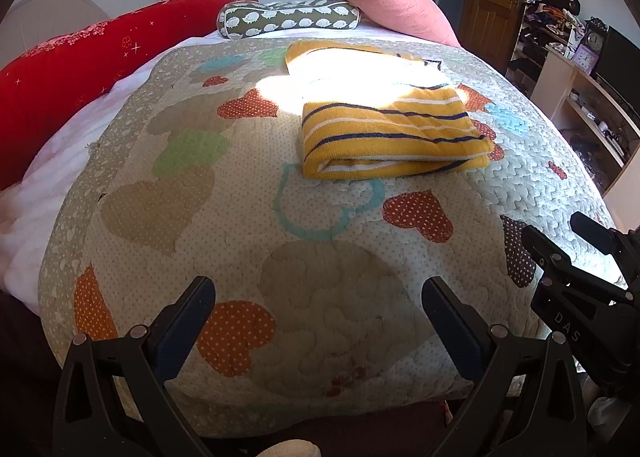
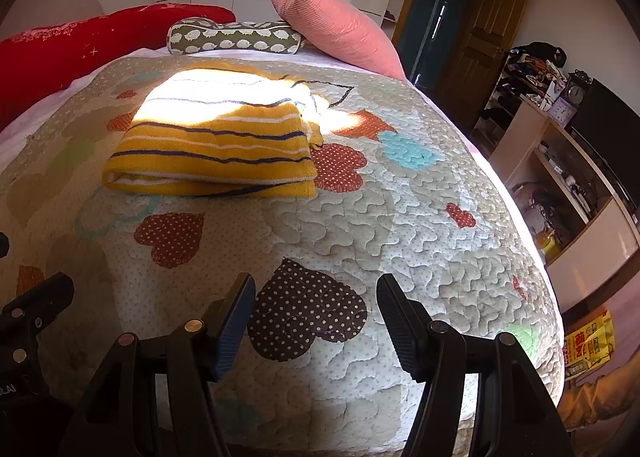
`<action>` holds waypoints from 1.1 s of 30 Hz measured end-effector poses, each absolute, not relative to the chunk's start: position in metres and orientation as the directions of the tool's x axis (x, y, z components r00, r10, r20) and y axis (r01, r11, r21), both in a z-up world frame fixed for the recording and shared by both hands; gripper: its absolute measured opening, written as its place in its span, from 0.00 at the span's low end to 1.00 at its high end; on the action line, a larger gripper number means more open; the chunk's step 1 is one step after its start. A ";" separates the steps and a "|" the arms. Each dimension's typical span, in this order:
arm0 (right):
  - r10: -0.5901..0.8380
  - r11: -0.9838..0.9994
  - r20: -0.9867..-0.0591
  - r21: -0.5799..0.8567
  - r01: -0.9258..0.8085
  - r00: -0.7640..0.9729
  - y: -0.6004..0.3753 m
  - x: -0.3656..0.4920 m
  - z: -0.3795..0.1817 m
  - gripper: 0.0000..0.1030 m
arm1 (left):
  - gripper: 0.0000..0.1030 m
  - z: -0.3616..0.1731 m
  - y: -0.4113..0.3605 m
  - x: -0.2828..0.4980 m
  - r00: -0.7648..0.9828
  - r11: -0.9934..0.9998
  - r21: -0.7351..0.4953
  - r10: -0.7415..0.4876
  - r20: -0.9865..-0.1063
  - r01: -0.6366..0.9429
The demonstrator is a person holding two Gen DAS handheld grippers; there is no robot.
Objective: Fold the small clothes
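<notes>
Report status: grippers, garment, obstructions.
Left gripper open, empty; right gripper open, empty. Yellow striped garment folded on quilt, untouched. Nothing between grippers and garment.

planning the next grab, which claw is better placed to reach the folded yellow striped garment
Left, marginally. The yellow striped garment lies almost straight ahead of the open left claw, while it sits off to the left of the open right claw. Both are empty and well back from it.

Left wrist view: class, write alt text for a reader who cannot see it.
A folded yellow striped garment lies on a heart-patterned quilt, partly in sunlight. The open left gripper hovers near the bed's edge, empty; pillows line the far side.
</notes>
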State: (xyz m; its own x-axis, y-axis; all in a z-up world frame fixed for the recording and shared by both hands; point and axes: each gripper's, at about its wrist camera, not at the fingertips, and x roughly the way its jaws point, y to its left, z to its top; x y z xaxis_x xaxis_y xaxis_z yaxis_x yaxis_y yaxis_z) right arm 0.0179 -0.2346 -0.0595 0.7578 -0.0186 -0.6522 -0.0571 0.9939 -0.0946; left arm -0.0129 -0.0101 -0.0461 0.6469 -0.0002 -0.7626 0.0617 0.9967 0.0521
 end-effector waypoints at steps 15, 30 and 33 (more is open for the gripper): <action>-0.015 0.993 -0.656 -0.100 -0.067 0.755 -0.232 0.018 -0.064 0.65 | 1.00 -0.048 -0.012 -0.014 0.650 0.997 0.049 -0.003 -0.760 0.062; -0.012 0.992 -0.657 -0.105 -0.076 0.754 -0.230 0.018 -0.065 0.65 | 1.00 -0.050 -0.011 -0.013 0.649 0.997 0.054 0.006 -0.761 0.055; -0.012 0.992 -0.657 -0.105 -0.076 0.754 -0.230 0.018 -0.065 0.65 | 1.00 -0.050 -0.010 -0.012 0.646 0.997 0.052 0.006 -0.763 0.053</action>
State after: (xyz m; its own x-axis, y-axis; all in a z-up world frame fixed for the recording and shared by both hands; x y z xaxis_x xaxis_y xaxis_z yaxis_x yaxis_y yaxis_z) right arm 0.0182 -0.2303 -0.0654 0.7541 -0.0121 -0.6567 -0.0759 0.9915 -0.1054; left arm -0.0124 -0.0099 -0.0502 0.6461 0.0055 -0.7633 0.0531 0.9972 0.0521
